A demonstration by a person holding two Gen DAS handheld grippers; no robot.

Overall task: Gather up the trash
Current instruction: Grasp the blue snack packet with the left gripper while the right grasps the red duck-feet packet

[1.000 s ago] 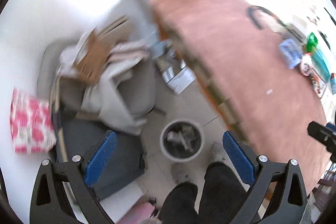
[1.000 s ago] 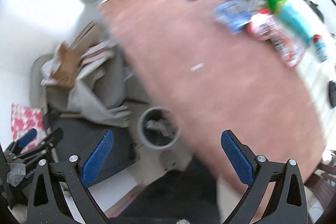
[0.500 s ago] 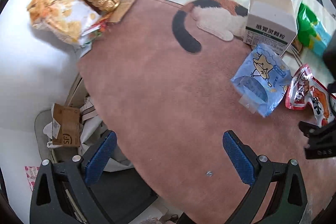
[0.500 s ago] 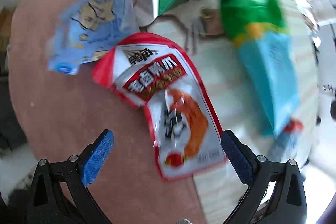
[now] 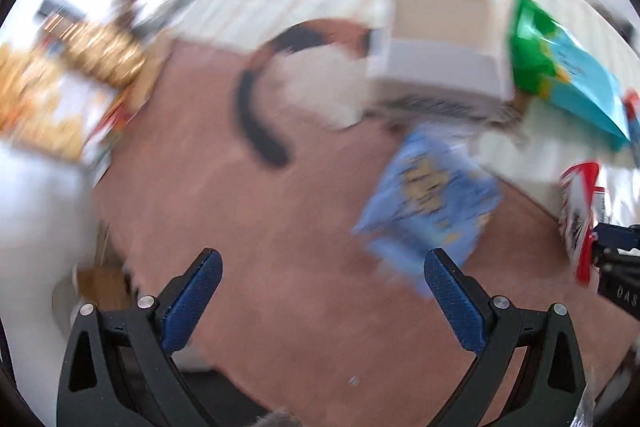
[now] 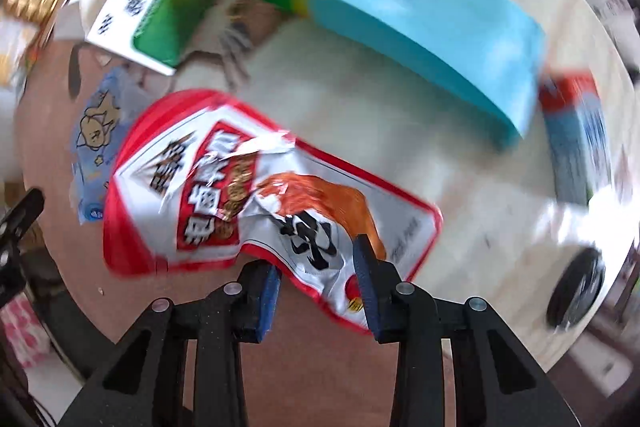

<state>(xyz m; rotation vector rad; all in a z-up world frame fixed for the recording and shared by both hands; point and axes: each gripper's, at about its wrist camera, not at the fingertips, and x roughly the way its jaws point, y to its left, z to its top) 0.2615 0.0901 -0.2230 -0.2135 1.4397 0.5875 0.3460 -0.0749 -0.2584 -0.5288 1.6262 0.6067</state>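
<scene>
Right gripper [image 6: 318, 285] jaws pinching red snack wrapper [image 6: 256, 187] near edge (thin hold); left gripper [image 5: 320, 299] jaws apart, empty. Risk: slippery foil sliding free.

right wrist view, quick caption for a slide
Right gripper closing on a red-and-white snack wrapper on the table.

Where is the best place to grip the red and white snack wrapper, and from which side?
Grip the red and white snack wrapper at its crumpled near edge, coming from the brown-mat side, likely easiest. That edge lifts off the table, and the right gripper already straddles it.
</scene>
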